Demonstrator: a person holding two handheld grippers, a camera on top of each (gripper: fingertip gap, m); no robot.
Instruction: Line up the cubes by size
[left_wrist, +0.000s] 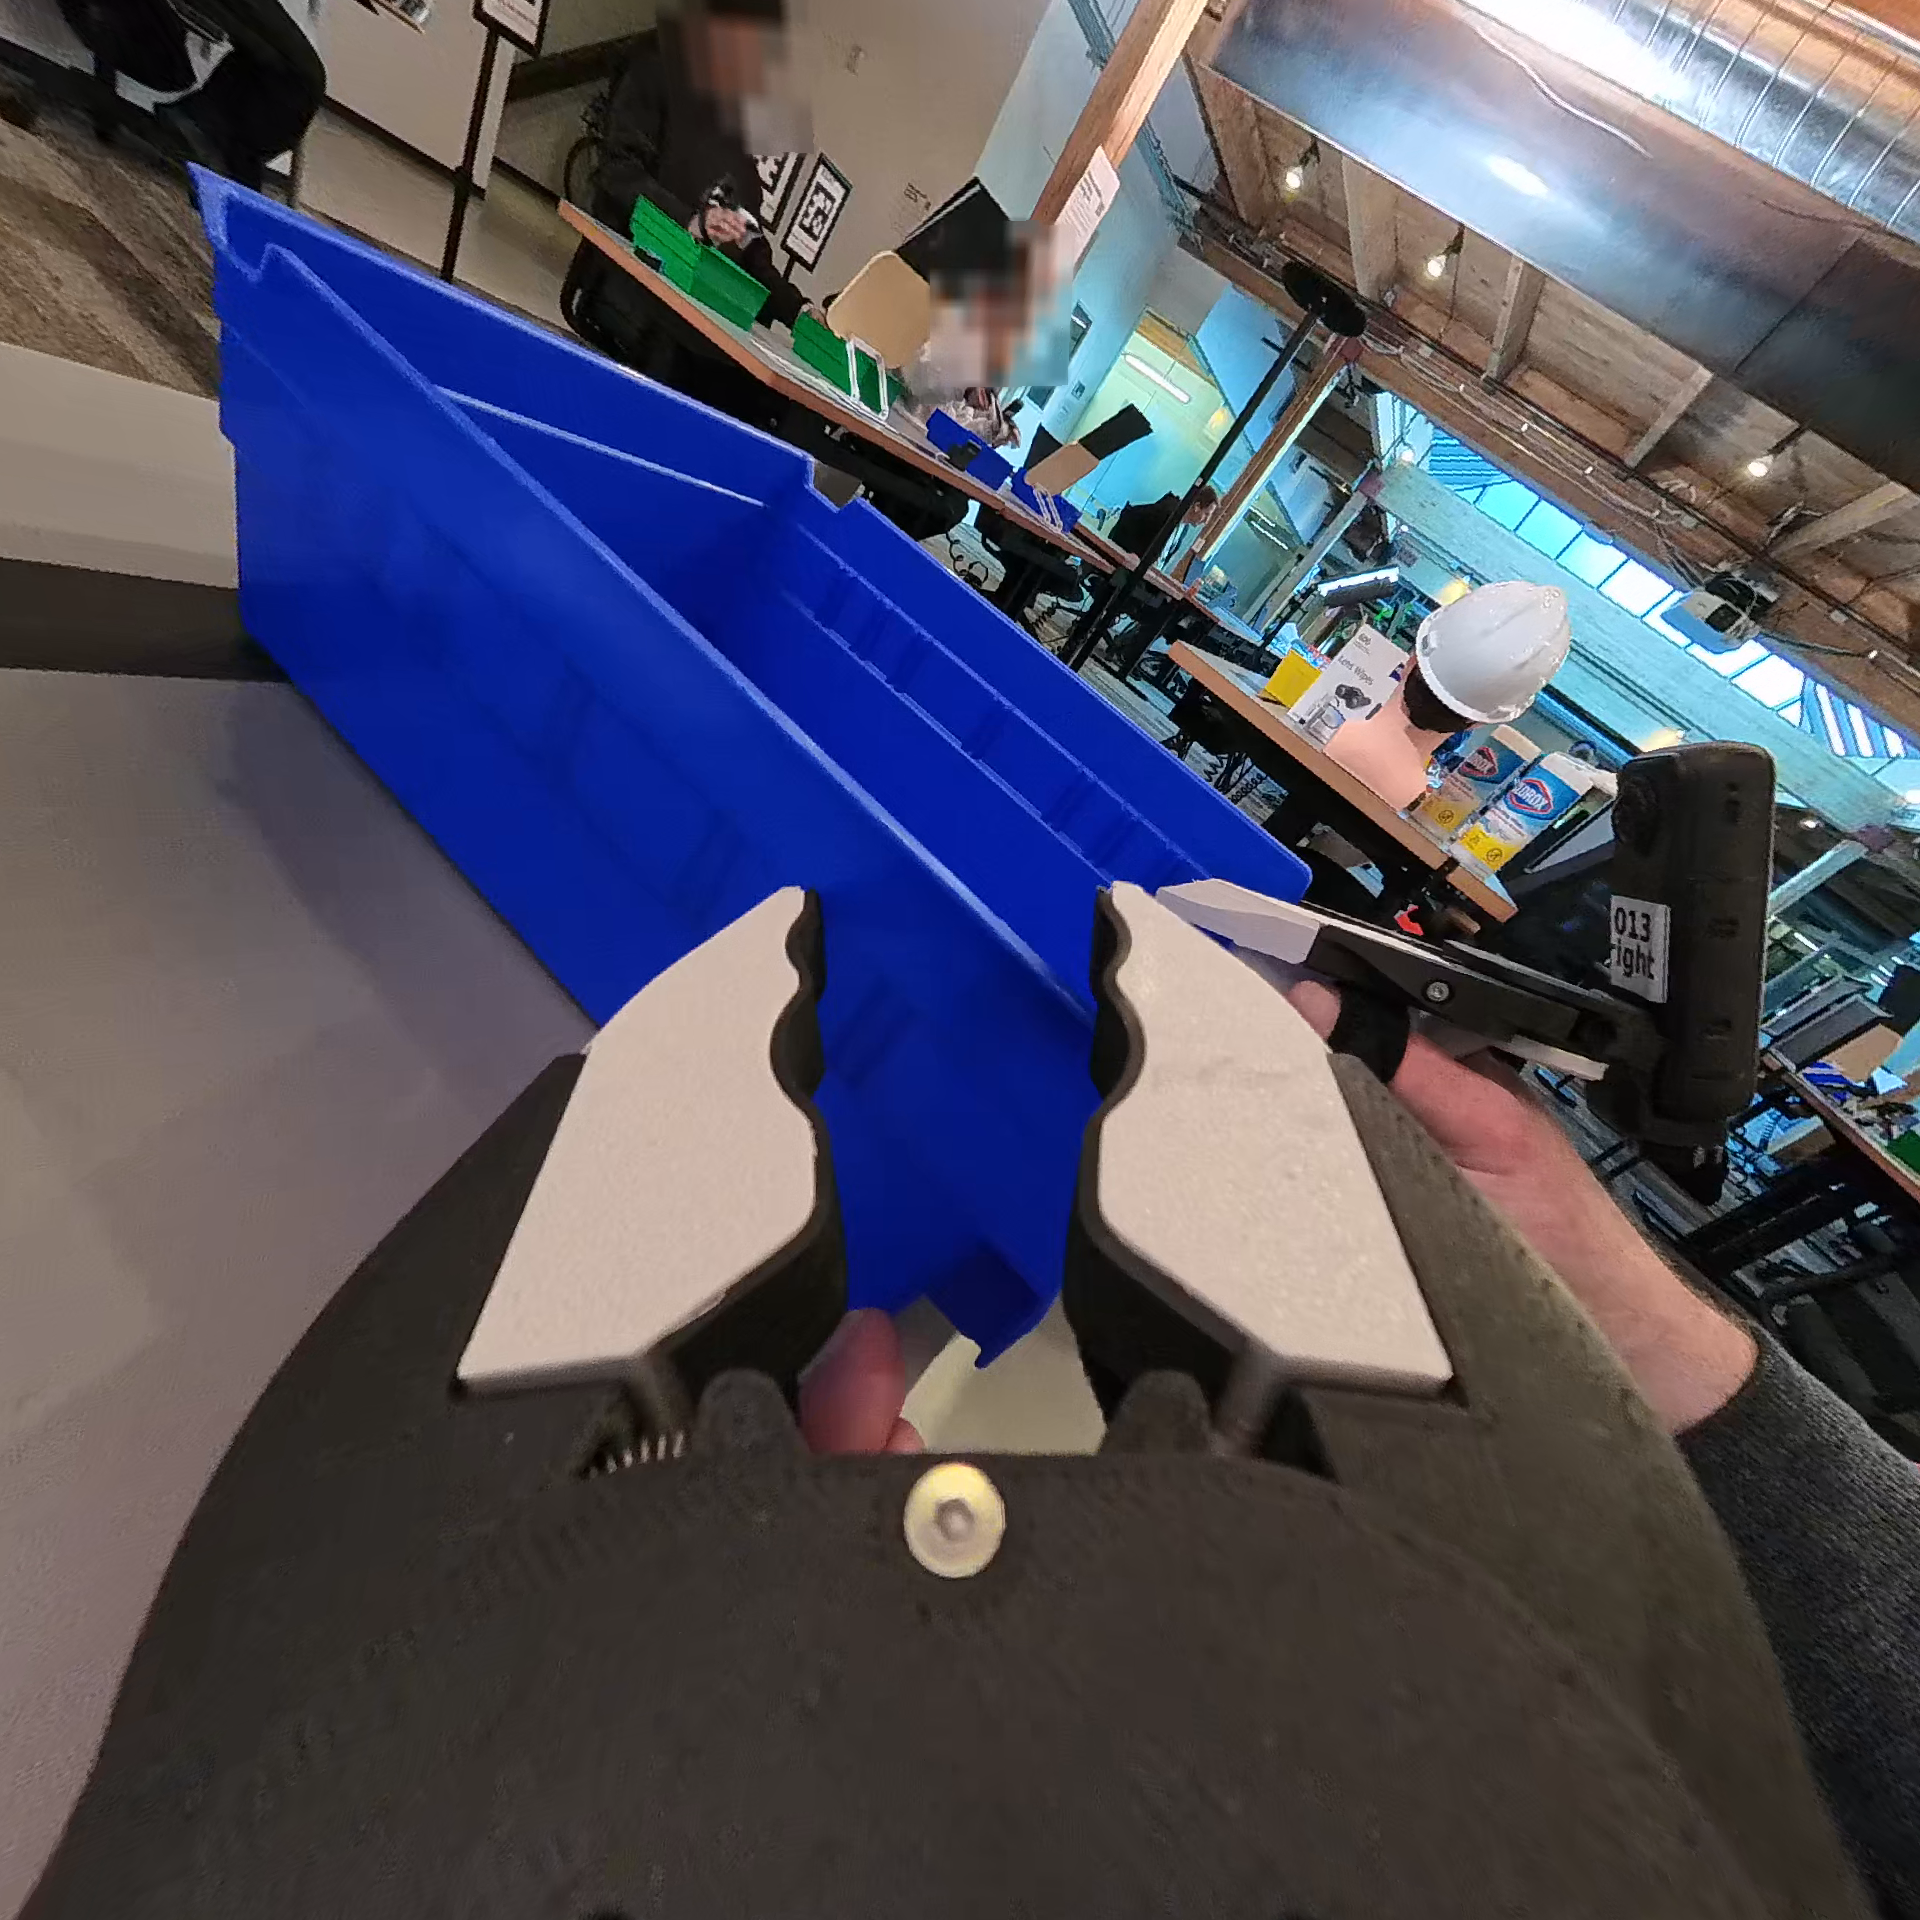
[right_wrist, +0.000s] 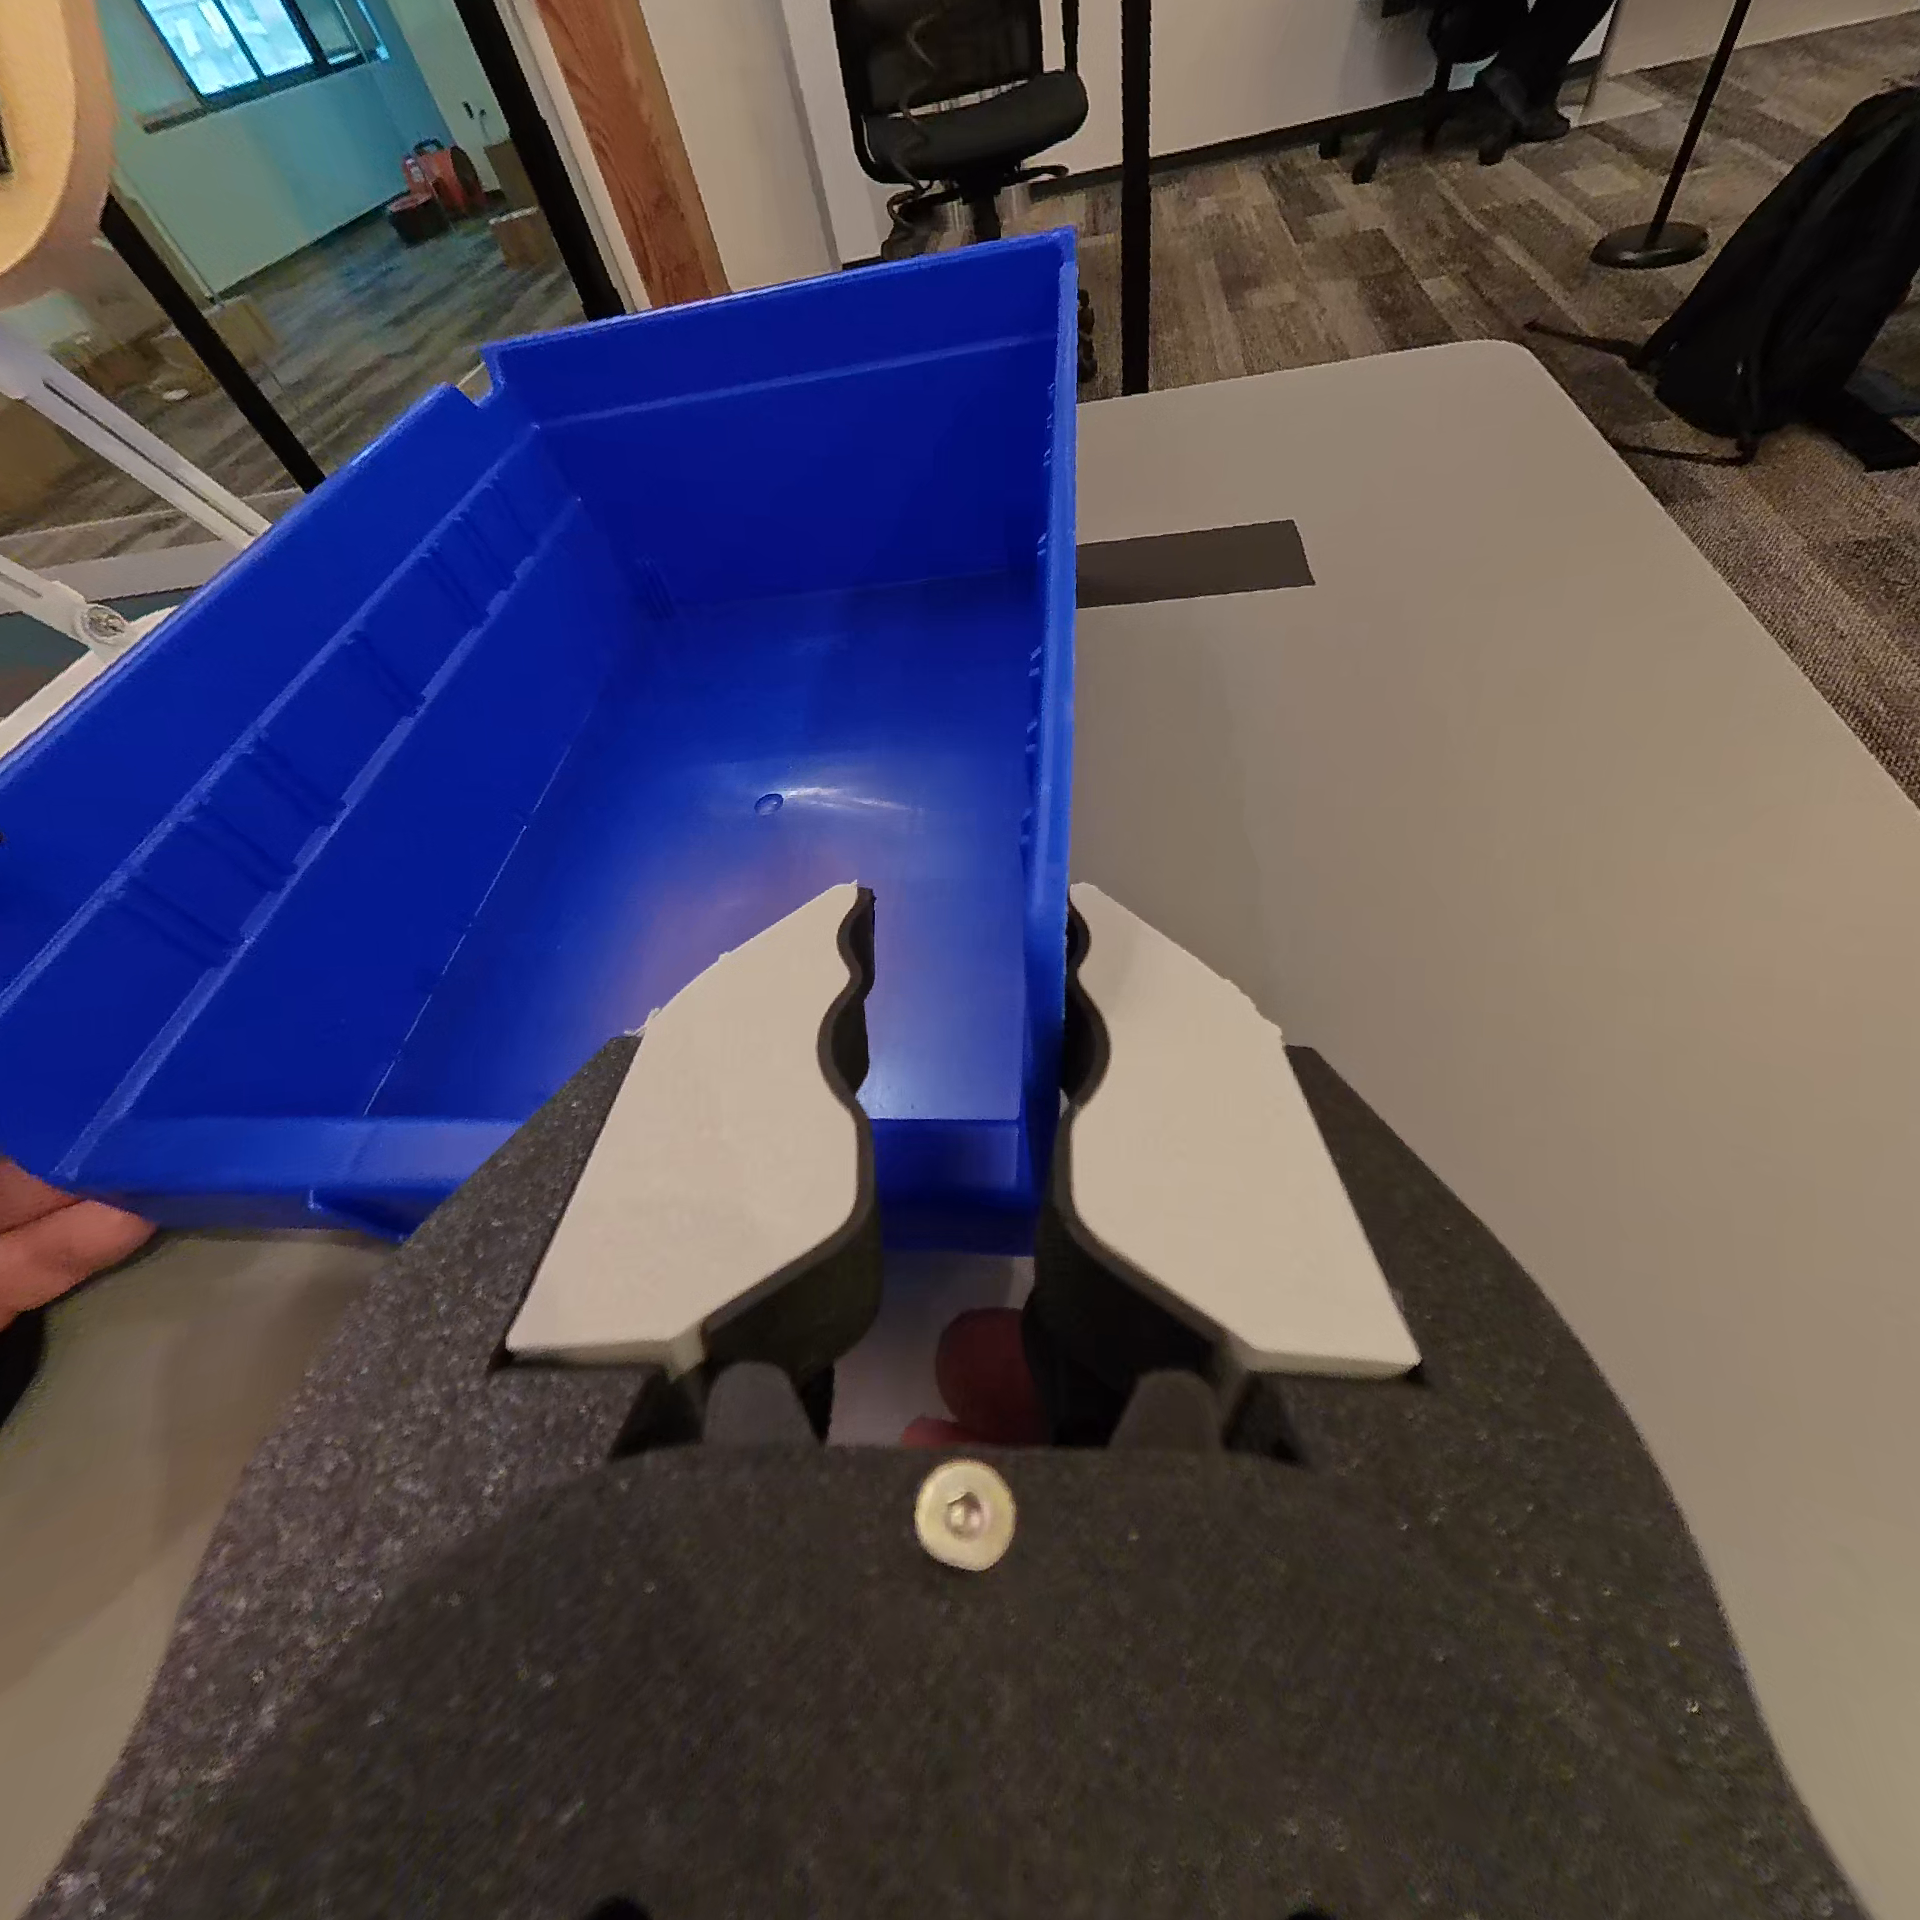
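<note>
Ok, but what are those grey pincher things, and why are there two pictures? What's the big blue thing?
Those are two grabber tools. A person holds one in each hand, and each has a small camera looking along its two fingers, so you get one picture per tool.

One picture is from the left gripper, the other from the right gripper. Both point at a blue plastic bin on a grey table that has a strip of black tape.

The right gripper straddles the bin's side wall without pinching it. A corner of the bin lies between the left gripper's fingers, but I can't tell if it grips. The bin looks empty, and no cubes show.
</note>
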